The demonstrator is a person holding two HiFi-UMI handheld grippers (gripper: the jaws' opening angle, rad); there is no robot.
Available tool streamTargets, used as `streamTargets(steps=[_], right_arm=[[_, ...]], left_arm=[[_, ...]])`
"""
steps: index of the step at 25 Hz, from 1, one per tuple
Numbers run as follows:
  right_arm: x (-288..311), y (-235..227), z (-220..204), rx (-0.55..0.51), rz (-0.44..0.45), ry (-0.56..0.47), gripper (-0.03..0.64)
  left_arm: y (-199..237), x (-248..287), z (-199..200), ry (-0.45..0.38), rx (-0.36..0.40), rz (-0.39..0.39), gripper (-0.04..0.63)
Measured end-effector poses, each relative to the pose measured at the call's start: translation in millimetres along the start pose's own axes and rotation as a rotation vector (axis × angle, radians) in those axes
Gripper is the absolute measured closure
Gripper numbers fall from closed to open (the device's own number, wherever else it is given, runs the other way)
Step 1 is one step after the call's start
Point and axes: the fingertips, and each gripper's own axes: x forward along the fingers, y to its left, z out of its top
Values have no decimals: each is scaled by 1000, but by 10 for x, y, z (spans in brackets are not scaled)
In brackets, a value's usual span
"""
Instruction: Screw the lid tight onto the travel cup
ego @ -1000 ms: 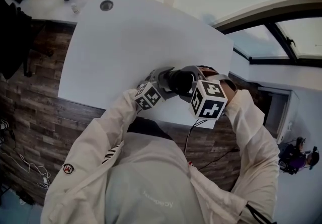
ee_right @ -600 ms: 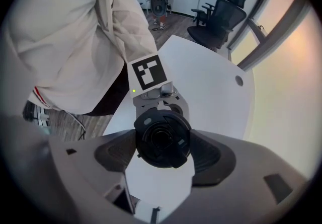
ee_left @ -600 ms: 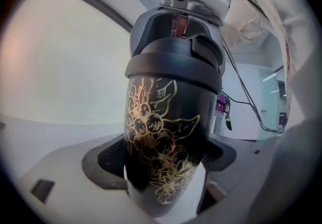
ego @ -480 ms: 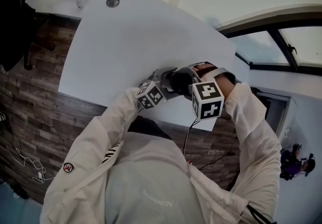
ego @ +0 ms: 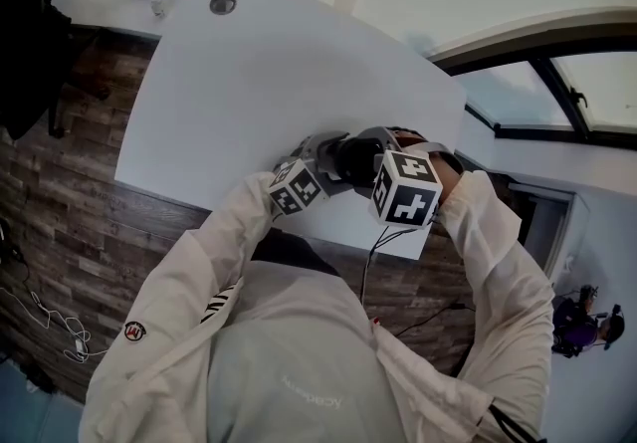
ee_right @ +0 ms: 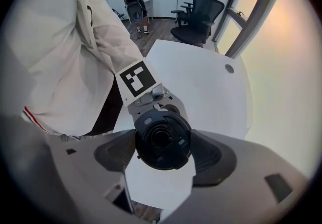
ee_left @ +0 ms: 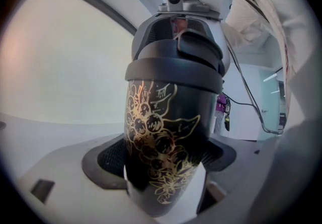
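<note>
Left hand-held gripper [ego: 331, 158] lies level, right hand-held gripper [ego: 382, 154] points down, both clamped.

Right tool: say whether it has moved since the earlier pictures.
No. The right tool keeps its place above the table's near edge.

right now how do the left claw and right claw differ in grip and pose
The left claw grips the travel cup by its gold-patterned body; the right claw grips the black lid. The left claw points roughly level, while the right claw points down from above. Both are closed on the same cup.
</note>
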Motion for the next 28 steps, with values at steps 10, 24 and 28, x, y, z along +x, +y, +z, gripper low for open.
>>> streamTargets(steps=[10,24,28], right_arm=[[-185,-47,-123,198,-209,-549,264],[-19,-34,-356,298,-113,-1022,244],[24,-19,-255,260,-74,-1091,235]], left_arm=[[3,2,-23,5,-2,-11,172],[-93,168,-86,-12,22,-186,172],[-134,179,-114,-8,29,-251,172]])
